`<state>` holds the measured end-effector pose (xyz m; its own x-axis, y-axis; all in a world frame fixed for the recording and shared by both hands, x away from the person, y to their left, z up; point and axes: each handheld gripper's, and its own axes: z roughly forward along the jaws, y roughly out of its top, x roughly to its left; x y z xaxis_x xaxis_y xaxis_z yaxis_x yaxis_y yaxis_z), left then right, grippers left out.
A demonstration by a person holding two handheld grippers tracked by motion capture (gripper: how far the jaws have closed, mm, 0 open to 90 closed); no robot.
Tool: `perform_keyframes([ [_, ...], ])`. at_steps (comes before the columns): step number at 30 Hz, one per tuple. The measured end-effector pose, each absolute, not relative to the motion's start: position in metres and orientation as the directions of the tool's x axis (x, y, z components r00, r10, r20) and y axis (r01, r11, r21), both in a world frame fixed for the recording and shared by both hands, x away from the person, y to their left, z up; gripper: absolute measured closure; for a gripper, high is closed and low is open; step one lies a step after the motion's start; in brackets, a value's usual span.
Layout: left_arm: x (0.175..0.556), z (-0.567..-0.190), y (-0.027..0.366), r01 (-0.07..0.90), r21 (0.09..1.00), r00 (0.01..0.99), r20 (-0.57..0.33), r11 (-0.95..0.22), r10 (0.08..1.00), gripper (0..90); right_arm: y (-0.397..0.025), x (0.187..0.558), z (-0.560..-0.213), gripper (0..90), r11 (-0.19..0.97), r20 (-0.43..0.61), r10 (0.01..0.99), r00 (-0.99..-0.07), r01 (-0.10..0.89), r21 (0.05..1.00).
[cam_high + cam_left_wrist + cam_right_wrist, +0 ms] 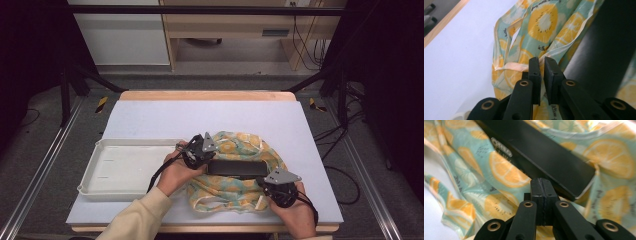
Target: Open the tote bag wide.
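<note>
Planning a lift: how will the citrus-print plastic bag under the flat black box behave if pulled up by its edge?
The citrus-print plastic bag looks thin and rumpled, so probably floppy and light. The flat black box resting on it would likely slide or tip as the film rises.

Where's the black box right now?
In the high view, the black box lies on the citrus-print bag, right of the white tray, between the left gripper and right gripper.

On the fruit-printed cloth bag, small black words read "in the"; the pale logo on the flat black box is too blurred to read.
</note>
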<state>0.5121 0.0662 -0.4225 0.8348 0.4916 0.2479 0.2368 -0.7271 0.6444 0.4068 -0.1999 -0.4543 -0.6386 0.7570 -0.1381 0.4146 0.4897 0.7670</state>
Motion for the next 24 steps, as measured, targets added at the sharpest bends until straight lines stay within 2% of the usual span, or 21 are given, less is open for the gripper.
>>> perform_keyframes([
  [14,0.535,-0.446,0.067,0.350,0.571,0.821,0.194,-0.742,0.537,89.3,-0.191,0.414,-0.472,90.0,0.547,-0.111,0.730,-0.675,0.478,0.687],
  [24,0.542,-0.455,0.068,0.394,0.528,0.824,0.159,-0.752,0.544,90.0,-0.191,0.414,-0.475,90.0,0.556,-0.100,0.721,-0.686,0.486,0.674],
])
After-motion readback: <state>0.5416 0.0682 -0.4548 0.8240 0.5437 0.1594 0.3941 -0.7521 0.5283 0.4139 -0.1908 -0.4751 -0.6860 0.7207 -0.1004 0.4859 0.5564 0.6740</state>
